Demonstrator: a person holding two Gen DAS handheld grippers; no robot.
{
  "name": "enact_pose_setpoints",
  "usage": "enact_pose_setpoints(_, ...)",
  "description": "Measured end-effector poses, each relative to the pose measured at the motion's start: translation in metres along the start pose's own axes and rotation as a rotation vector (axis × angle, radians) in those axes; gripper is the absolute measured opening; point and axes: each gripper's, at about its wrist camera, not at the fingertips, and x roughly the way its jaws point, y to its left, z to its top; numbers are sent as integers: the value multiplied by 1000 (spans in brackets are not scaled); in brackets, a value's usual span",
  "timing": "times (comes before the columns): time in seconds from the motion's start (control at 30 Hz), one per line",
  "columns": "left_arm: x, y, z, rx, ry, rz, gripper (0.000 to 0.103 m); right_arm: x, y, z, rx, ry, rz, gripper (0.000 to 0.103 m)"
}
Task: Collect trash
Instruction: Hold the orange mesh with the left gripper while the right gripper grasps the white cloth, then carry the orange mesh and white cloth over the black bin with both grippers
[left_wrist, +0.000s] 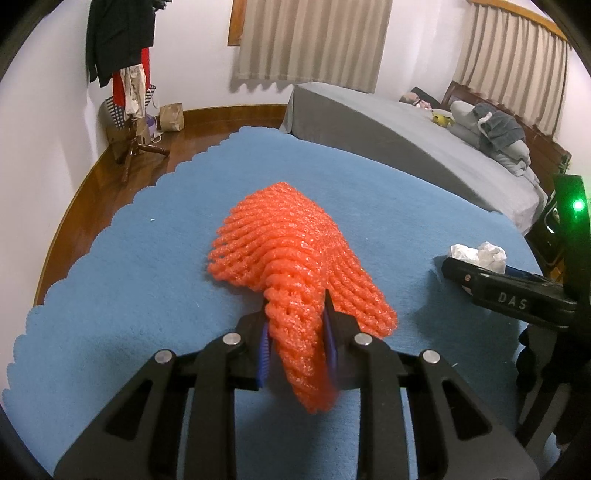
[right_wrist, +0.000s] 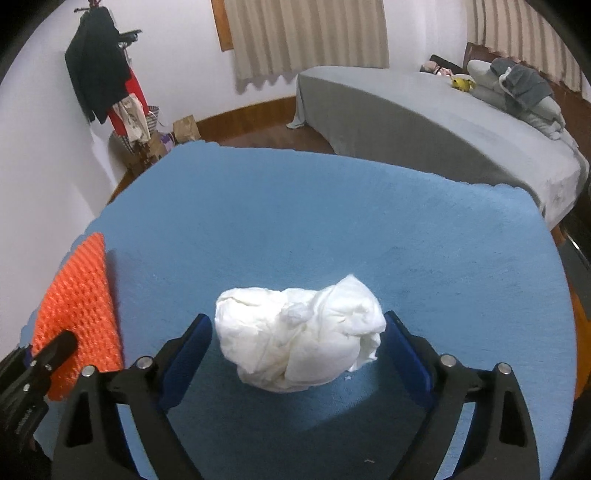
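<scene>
An orange foam net (left_wrist: 288, 240) lies spread on the blue mat (left_wrist: 147, 258), its near end bunched and pinched between the blue pads of my left gripper (left_wrist: 295, 306), which is shut on it. In the right wrist view a crumpled white tissue wad (right_wrist: 299, 339) rests on the mat between the fingers of my right gripper (right_wrist: 297, 317). Its jaws stand wide on either side of the wad, close to it but not squeezing it. The same net (right_wrist: 77, 306) shows at the left edge there. From the left wrist view, the tissue wad (left_wrist: 480, 253) lies at the right.
A grey-covered bed (left_wrist: 388, 129) with pillows and folded clothes runs along the right behind the mat. At the back left stands a coat stand (left_wrist: 125, 74) hung with clothes, with bags and a brown paper bag (left_wrist: 171, 116) on the wooden floor.
</scene>
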Motion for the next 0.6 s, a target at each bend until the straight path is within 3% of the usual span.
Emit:
enact_pose_setpoints(0.23, 0, 0, -1, 8, -3, 6, 23, -9, 5, -2, -40, -9, 25, 53)
enact_pose_setpoints(0.6, -24, -16, -6, 43, -42, 6, 23, -49, -10, -27, 10, -31, 84, 50)
